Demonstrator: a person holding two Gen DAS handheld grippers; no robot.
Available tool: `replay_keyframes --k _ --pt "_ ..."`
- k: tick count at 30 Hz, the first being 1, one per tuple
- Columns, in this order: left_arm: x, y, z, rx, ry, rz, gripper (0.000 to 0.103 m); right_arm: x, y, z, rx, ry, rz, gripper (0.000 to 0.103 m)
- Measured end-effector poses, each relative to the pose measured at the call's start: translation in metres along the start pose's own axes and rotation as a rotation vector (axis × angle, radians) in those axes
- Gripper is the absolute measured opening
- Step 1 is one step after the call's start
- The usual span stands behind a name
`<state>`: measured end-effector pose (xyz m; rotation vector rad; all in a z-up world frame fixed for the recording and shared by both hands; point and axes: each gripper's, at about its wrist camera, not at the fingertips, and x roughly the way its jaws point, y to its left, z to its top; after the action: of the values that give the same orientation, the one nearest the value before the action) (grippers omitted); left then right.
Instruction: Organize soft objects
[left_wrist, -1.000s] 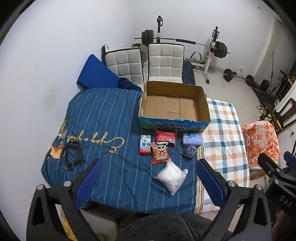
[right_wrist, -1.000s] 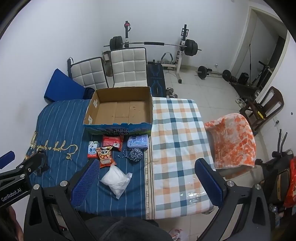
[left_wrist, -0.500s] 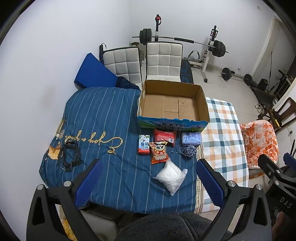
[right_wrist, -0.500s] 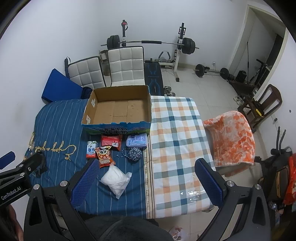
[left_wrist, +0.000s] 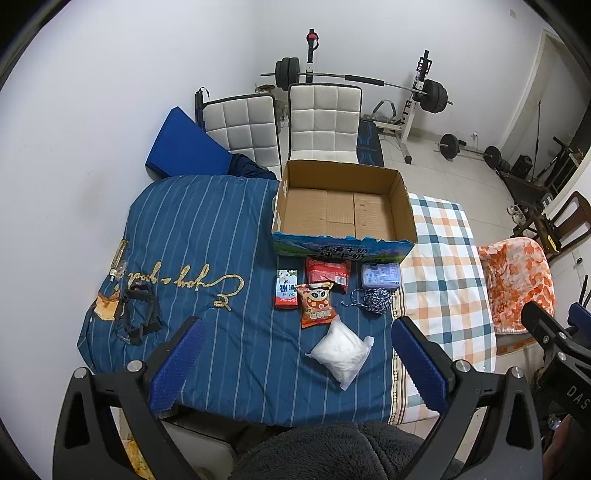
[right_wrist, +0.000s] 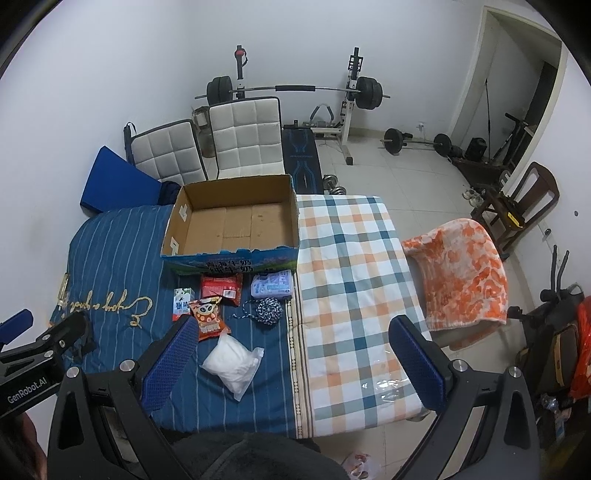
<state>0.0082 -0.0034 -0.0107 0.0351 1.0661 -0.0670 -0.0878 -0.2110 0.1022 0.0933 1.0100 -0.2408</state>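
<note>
An empty open cardboard box (left_wrist: 343, 214) (right_wrist: 236, 225) stands on the table. In front of it lie a small milk carton (left_wrist: 286, 288), a red packet (left_wrist: 328, 270), an orange panda snack bag (left_wrist: 316, 304) (right_wrist: 208, 319), a pale blue tissue pack (left_wrist: 380, 276) (right_wrist: 272, 284), a blue-white rope bundle (left_wrist: 376, 301) (right_wrist: 269, 311) and a white stuffed plastic bag (left_wrist: 341, 350) (right_wrist: 234, 360). My left gripper (left_wrist: 295, 363) is open and empty, high above the table's near edge. My right gripper (right_wrist: 291, 363) is open and empty, also high above the near edge.
The table has a blue striped cloth (left_wrist: 192, 236) on the left and a checked cloth (right_wrist: 354, 266) on the right. Black straps (left_wrist: 138, 314) lie at the left edge. Two white chairs (left_wrist: 321, 122) stand behind. An orange-covered chair (right_wrist: 461, 273) stands to the right.
Both grippers have risen and drawn back slightly; the table and objects look a little smaller and lower in both views. Nothing on the table has moved.
</note>
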Motion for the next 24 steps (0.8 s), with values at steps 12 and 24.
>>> replay_keyframes --k 12,24 --pt "-0.012 0.008 0.006 0.004 -0.037 -0.005 0.103 -0.015 -0.003 0.009 0.025 -0.056 -0.01 0.103" --pt "-0.018 0.006 0.009 0.005 -0.051 -0.001 0.103 -0.018 -0.003 0.013 0.021 -0.075 -0.014 0.103"
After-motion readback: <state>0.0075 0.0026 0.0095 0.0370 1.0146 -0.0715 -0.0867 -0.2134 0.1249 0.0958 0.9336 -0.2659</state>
